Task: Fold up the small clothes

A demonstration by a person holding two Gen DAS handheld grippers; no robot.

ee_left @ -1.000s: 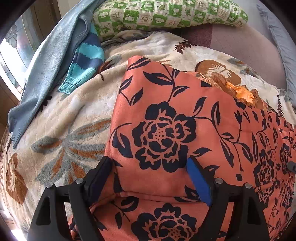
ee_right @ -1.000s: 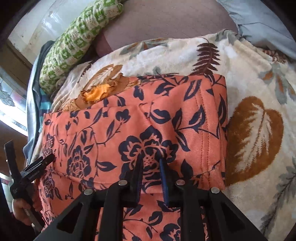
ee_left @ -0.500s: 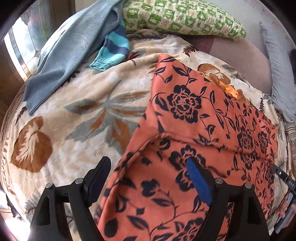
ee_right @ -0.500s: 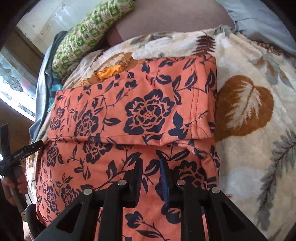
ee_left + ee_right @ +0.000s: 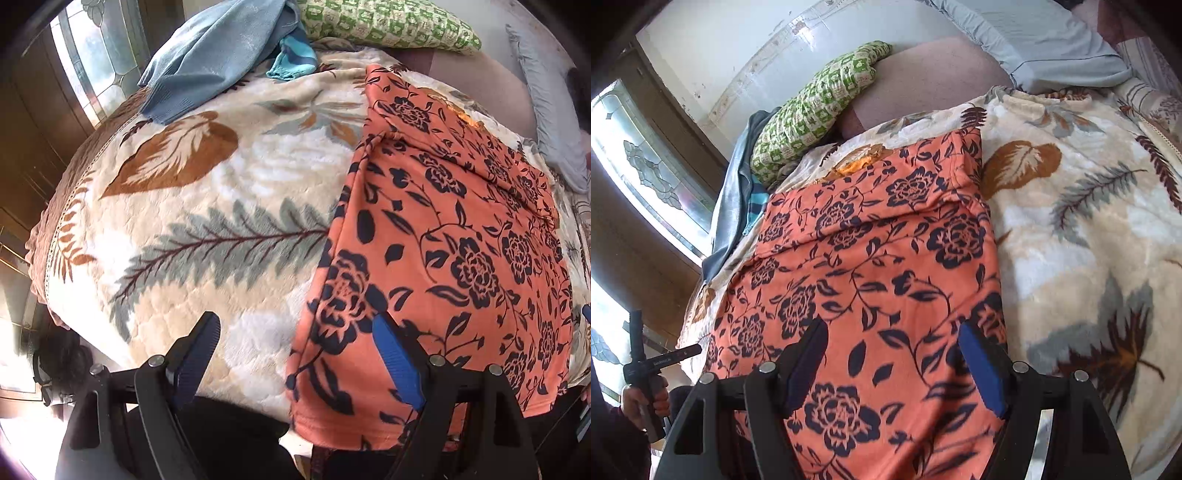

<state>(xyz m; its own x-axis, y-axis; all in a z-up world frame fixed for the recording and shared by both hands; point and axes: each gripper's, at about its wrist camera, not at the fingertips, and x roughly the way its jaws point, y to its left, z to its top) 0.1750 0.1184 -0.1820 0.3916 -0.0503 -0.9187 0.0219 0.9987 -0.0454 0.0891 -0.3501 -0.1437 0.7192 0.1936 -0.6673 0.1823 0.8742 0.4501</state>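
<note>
An orange garment with a dark navy flower print (image 5: 454,236) lies spread on the leaf-patterned blanket (image 5: 221,206), its far part folded over and its near hem hanging over the bed edge. It also shows in the right wrist view (image 5: 879,266). My left gripper (image 5: 295,347) is open and empty above the garment's left near edge. My right gripper (image 5: 892,350) is open and empty over the garment's near right part. The left gripper also shows in the right wrist view (image 5: 646,369), held in a hand at the lower left.
A light blue sweater (image 5: 218,55) and a striped turquoise cuff (image 5: 291,62) lie at the far left of the bed. A green patterned pillow (image 5: 388,22) and a grey-blue pillow (image 5: 1052,48) lie at the head. A window (image 5: 646,166) and wooden panelling are on the left.
Both grippers have pulled back toward the near bed edge. The right gripper was shut on the garment and has opened and let it go. The garment now lies longer, hem over the edge.
</note>
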